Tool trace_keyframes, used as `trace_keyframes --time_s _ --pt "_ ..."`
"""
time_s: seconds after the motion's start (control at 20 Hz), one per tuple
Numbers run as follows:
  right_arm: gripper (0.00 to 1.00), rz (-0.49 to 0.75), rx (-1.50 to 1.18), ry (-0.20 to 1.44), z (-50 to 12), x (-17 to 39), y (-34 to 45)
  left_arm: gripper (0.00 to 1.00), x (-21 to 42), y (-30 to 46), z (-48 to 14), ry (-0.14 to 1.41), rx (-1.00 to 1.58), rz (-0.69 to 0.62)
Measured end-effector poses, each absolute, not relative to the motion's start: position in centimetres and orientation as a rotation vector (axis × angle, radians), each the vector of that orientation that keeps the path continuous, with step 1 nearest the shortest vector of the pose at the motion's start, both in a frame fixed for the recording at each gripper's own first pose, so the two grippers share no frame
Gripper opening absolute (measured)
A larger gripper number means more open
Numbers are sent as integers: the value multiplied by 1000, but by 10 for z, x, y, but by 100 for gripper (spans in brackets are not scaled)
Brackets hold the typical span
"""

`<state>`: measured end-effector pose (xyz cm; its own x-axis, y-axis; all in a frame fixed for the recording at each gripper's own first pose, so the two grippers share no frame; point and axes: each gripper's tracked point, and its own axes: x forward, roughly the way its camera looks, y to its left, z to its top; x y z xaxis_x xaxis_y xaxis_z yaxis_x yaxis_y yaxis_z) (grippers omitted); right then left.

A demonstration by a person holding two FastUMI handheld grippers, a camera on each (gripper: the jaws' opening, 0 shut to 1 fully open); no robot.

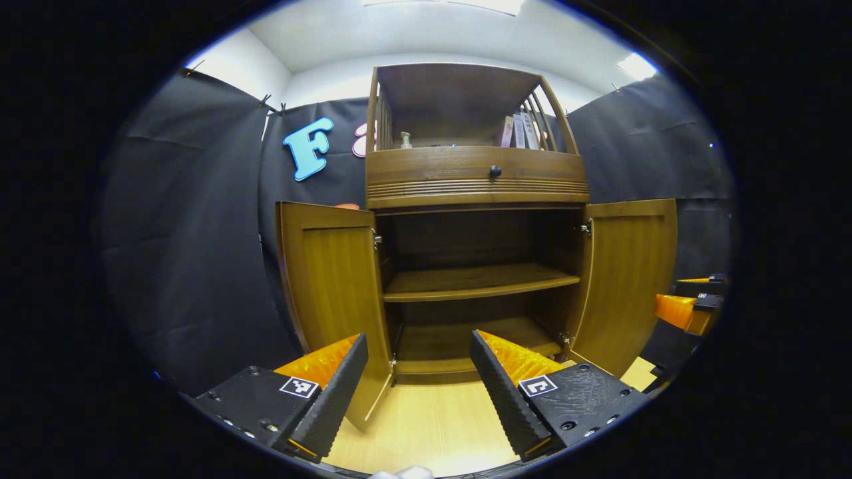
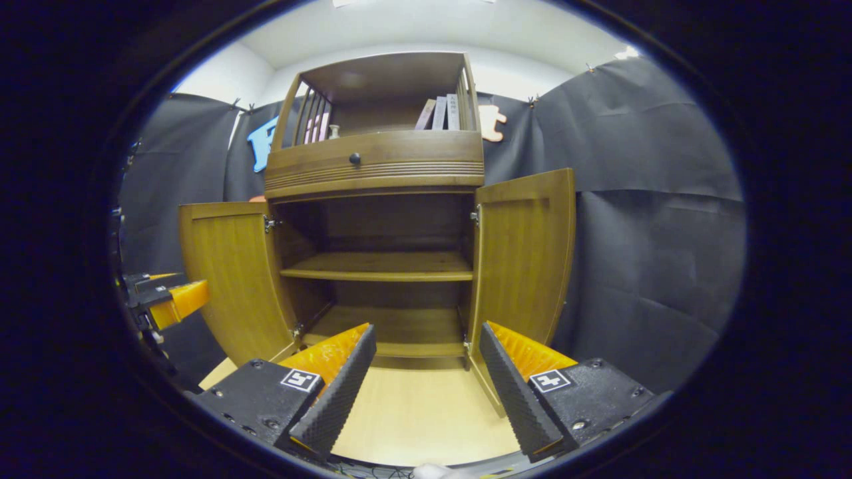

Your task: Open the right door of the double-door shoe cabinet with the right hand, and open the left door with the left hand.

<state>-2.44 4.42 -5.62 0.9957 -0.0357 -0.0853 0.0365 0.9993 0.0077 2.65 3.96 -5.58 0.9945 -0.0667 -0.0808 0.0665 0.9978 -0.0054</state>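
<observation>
The wooden shoe cabinet point(image 1: 476, 179) point(image 2: 376, 166) stands ahead with both lower doors swung wide. Its left door point(image 1: 333, 293) point(image 2: 233, 279) and right door point(image 1: 629, 279) point(image 2: 522, 259) hang outward, showing a bare middle shelf point(image 1: 476, 283) point(image 2: 379, 266) and the bottom board. My left gripper point(image 1: 419, 389) is open in front of the cabinet, holding nothing, its left finger near the left door's lower edge. My right gripper point(image 2: 426, 386) is open too, empty, close by the right door's foot. Each gripper also appears far off in the other's view: the right gripper point(image 1: 689, 306), the left gripper point(image 2: 163, 296).
A drawer with a dark knob point(image 1: 494, 171) point(image 2: 355, 158) sits above the doors. The open top shelf holds books point(image 1: 522, 130) point(image 2: 439, 113) and a small bottle point(image 1: 405, 140). Pale wooden floor point(image 1: 426, 426) point(image 2: 426, 419) lies in front; black cloth walls close in both sides.
</observation>
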Motion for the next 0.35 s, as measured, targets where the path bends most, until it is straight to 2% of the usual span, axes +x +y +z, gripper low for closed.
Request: trace_keyframes --time_s 0.35 --pt "100 -52 15 60 -48 -27 42 94 21 43 -48 47 17 -60"
